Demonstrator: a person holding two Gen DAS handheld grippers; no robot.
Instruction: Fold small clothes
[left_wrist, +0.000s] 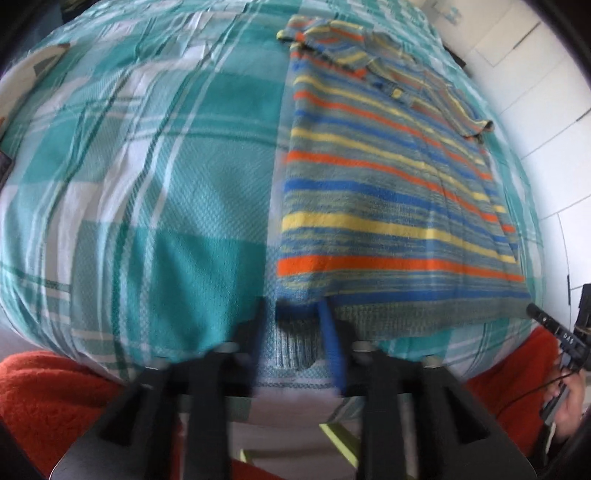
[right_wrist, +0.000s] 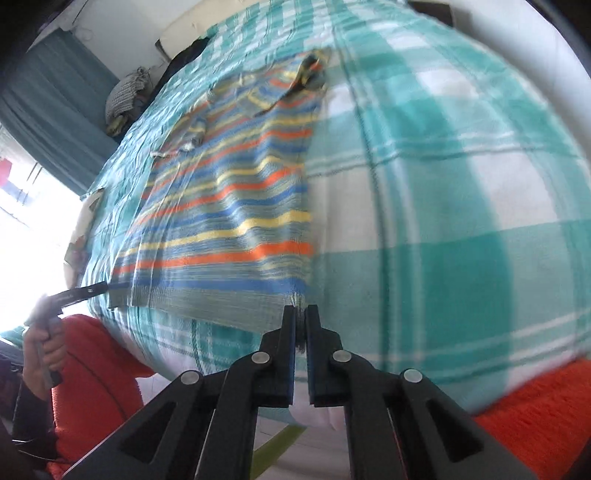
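Observation:
A knit sweater (left_wrist: 388, 192) with blue, orange and yellow stripes lies flat on a teal plaid bedcover (left_wrist: 147, 177), its sleeves turned in at the far end. In the left wrist view my left gripper (left_wrist: 293, 321) stands open over the near left corner of the ribbed hem (left_wrist: 291, 343), which lies between the blurred fingers. In the right wrist view my right gripper (right_wrist: 301, 314) is shut on the near right corner of the sweater (right_wrist: 229, 206). Each gripper shows at the edge of the other's view: right gripper (left_wrist: 533, 310), left gripper (right_wrist: 98, 287).
A red fleece blanket (left_wrist: 48, 398) hangs along the bed's near edge (right_wrist: 535, 398). White cupboard doors (left_wrist: 535, 92) stand past the bed's right side. A heap of clothes (right_wrist: 125, 96) and a grey-blue curtain (right_wrist: 55, 96) lie at the far left. A hand (right_wrist: 40, 347) grips the left tool.

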